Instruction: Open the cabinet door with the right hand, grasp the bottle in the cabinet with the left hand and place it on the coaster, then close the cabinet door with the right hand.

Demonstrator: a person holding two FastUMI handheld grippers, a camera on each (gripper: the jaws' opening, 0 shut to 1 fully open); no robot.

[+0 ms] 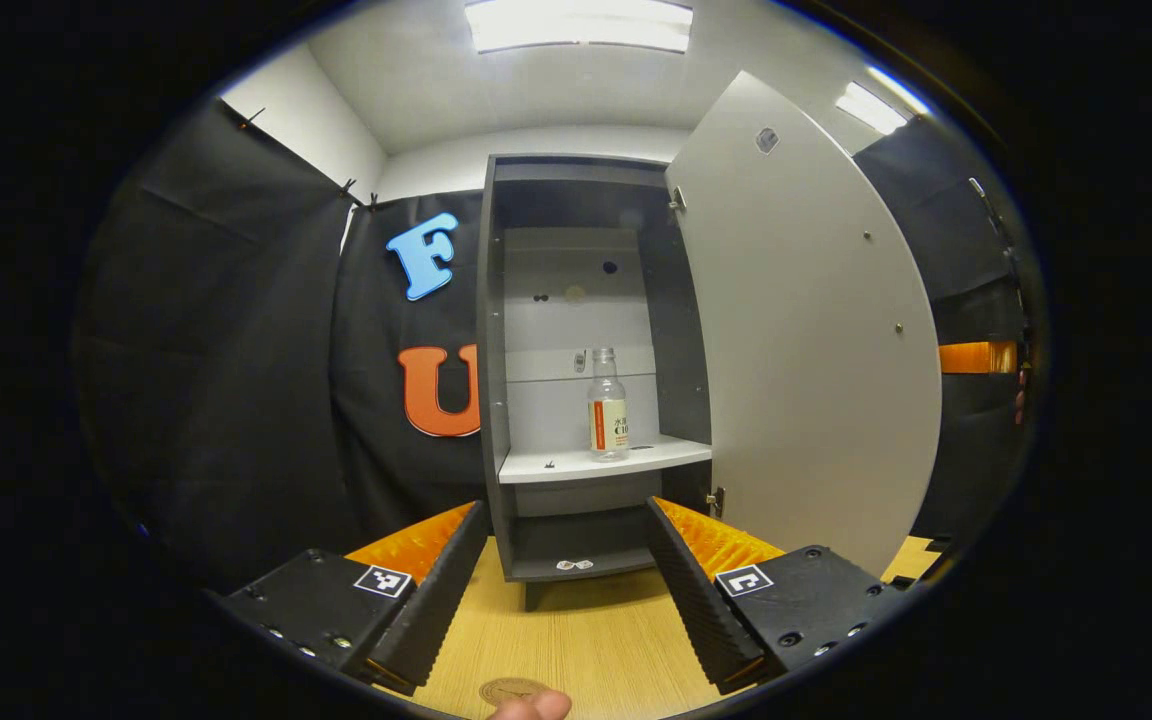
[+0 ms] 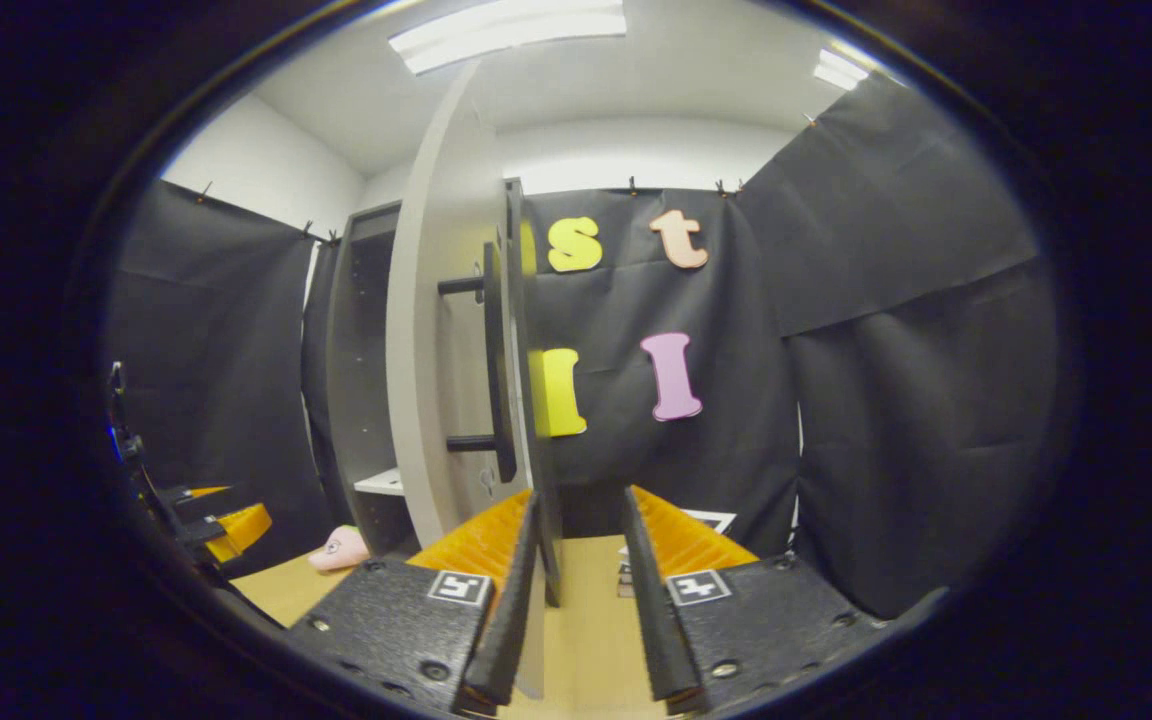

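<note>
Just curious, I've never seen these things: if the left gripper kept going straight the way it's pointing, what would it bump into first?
Probably the open cabinet. The left gripper points at its lower front, so the shelf edge would likely come first, with the bottle standing just above and behind. Depth is hard to judge.

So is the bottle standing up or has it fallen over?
Standing up. In the left gripper view the bottle sits upright on the cabinet shelf, cap at the top, behind the open door.
</note>
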